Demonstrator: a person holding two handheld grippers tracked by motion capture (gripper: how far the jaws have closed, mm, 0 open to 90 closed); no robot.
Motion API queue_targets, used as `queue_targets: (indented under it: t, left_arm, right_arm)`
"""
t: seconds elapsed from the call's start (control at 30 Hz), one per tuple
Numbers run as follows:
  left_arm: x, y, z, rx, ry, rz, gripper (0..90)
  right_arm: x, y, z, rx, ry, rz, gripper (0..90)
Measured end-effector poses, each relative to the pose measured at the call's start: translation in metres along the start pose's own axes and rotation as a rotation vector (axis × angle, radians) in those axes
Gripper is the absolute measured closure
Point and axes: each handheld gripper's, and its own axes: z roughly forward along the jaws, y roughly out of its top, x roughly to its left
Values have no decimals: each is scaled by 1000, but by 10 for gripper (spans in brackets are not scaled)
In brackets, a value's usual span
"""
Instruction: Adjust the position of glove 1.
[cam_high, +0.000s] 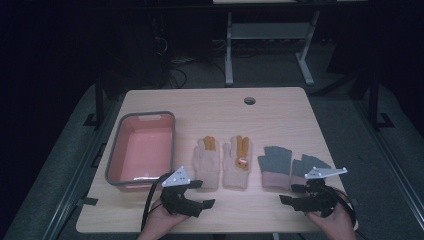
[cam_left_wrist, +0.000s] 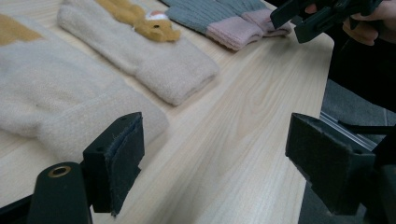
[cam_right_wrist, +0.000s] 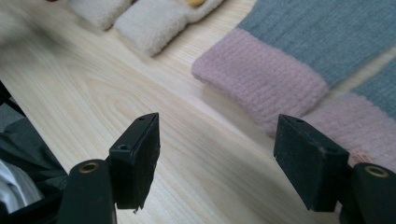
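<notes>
Two pairs of gloves lie in a row on the wooden table (cam_high: 250, 210). The cream pair with orange fingers (cam_high: 223, 160) is in the middle, and the grey pair with pink cuffs (cam_high: 287, 167) is to its right. My left gripper (cam_high: 202, 194) is held low near the front edge, just below the cream cuffs, open and empty. In the left gripper view its jaws (cam_left_wrist: 219, 158) stand wide apart over bare wood beside a cream cuff (cam_left_wrist: 70, 107). My right gripper (cam_high: 289, 194) is open too, its jaws (cam_right_wrist: 219, 158) just short of a pink cuff (cam_right_wrist: 261, 79).
A pink bin with a grey rim (cam_high: 114, 155) stands empty at the table's left. A cable hole (cam_high: 249, 100) sits near the far edge. Beyond the table are a dark floor, cables and a white desk frame (cam_high: 229, 50). Bare wood runs along the front edge between the grippers.
</notes>
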Motion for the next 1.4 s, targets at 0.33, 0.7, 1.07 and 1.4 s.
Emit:
queue_targets:
  t: [0.33, 0.7, 1.07, 1.4]
  left_arm:
    - [0, -2, 2, 8, 12, 14, 194]
    - [3, -3, 2, 8, 1, -10, 195]
    - [2, -3, 5, 17, -7, -15, 195]
    - [1, -3, 3, 15, 3, -9, 195]
  right_arm:
    - [8, 15, 8, 23, 14, -24, 302]
    - [17, 35, 19, 47, 30, -60, 297]
    - [22, 55, 24, 49, 56, -87, 282]
    - [29, 73, 31, 74, 68, -111, 283]
